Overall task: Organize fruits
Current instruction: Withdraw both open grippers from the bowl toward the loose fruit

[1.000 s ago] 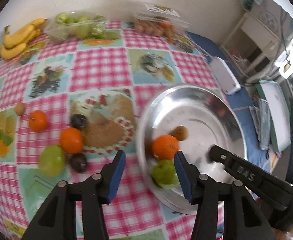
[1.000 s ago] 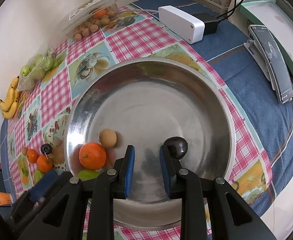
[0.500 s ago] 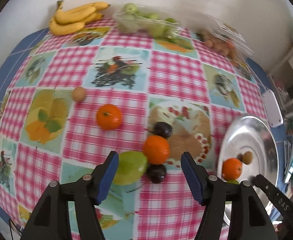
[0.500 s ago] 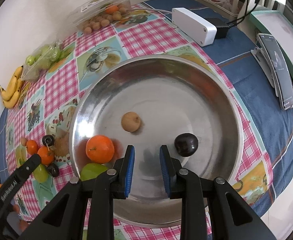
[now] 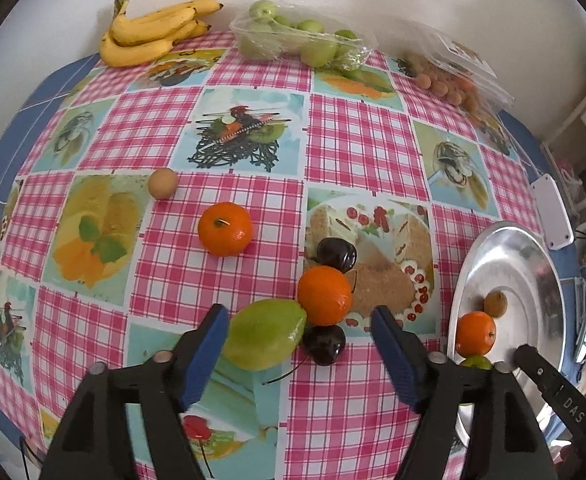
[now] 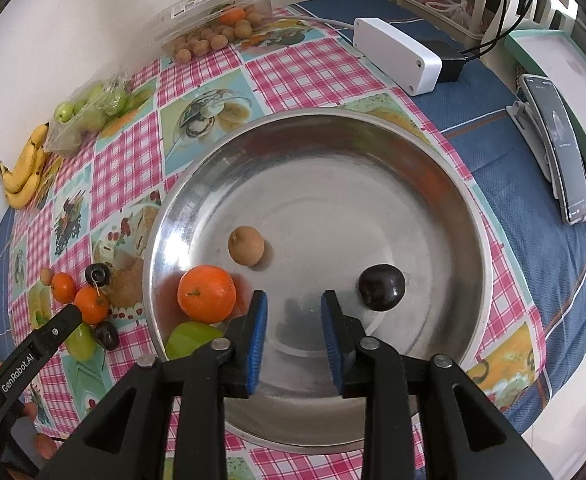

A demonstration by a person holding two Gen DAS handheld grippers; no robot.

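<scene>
Checked tablecloth (image 5: pixel 353 152) covers the table. Steel bowl (image 6: pixel 433 168) sits at its right side, holding an orange (image 6: pixel 207 293), a green fruit (image 6: pixel 187 338), a tan longan (image 6: pixel 246 246) and a dark plum (image 6: pixel 382 287). Right gripper (image 6: pixel 294 338) hovers over the bowl, jaws parted, gripping nothing. Left gripper (image 5: pixel 299 356) is spread wide and empty above a cluster on the cloth: green mango (image 5: pixel 263 334), orange (image 5: pixel 324 296), two dark plums touching it. Another orange (image 5: pixel 225 229) and a longan (image 5: pixel 162 184) lie apart.
</scene>
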